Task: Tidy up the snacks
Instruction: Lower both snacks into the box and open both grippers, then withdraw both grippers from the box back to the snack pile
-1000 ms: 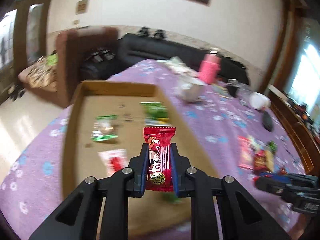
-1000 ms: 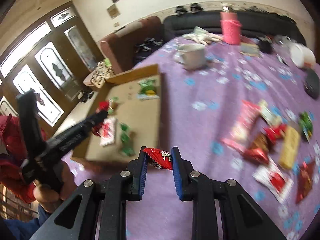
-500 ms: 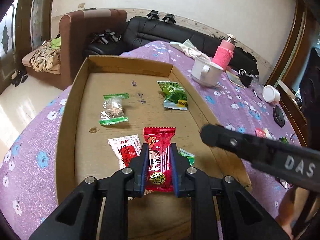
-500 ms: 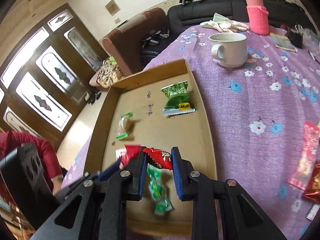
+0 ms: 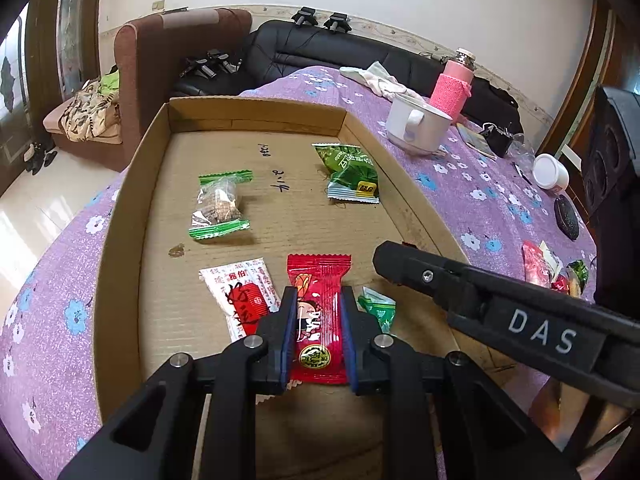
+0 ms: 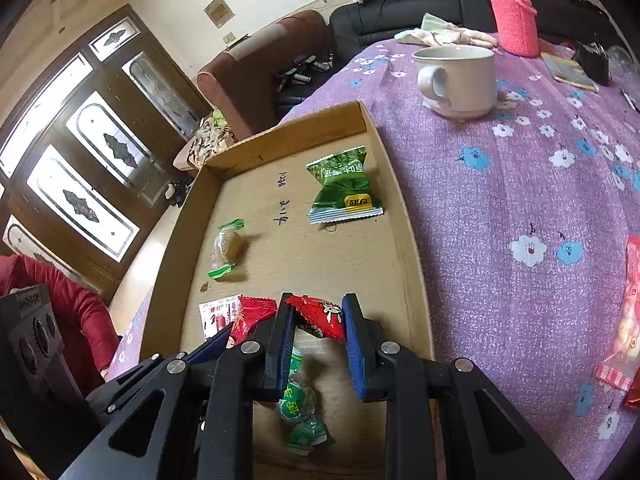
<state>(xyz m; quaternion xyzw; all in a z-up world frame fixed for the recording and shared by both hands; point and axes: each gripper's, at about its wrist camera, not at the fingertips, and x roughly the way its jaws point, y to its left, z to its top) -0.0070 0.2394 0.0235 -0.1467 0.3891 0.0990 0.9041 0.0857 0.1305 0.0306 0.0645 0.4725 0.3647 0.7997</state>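
A shallow cardboard tray (image 5: 132, 184) (image 6: 404, 216) lies on the purple flowered tablecloth. My left gripper (image 5: 318, 320) is shut on a long red snack packet (image 5: 320, 304), held low over the tray's near end. My right gripper (image 6: 316, 320) is shut on a small red packet (image 6: 320, 316) just right of it, also over the tray; it shows in the left wrist view as a black bar (image 5: 480, 304). In the tray lie a dark green packet (image 5: 352, 174) (image 6: 344, 188), a clear green-ended sweet (image 5: 220, 206) (image 6: 226, 248), a white-and-red packet (image 5: 240, 292) and a small green sweet (image 6: 300, 408).
A white mug (image 5: 414, 128) (image 6: 460, 80) and a pink bottle (image 5: 452, 88) (image 6: 512, 20) stand on the cloth beyond the tray. More loose snacks (image 5: 552, 268) (image 6: 624, 320) lie on the cloth to the right. A sofa and armchair stand behind the table.
Both grippers have moved from the cloth at the right to over the tray's near end, each still holding its red packet. The right gripper now crosses the left view.
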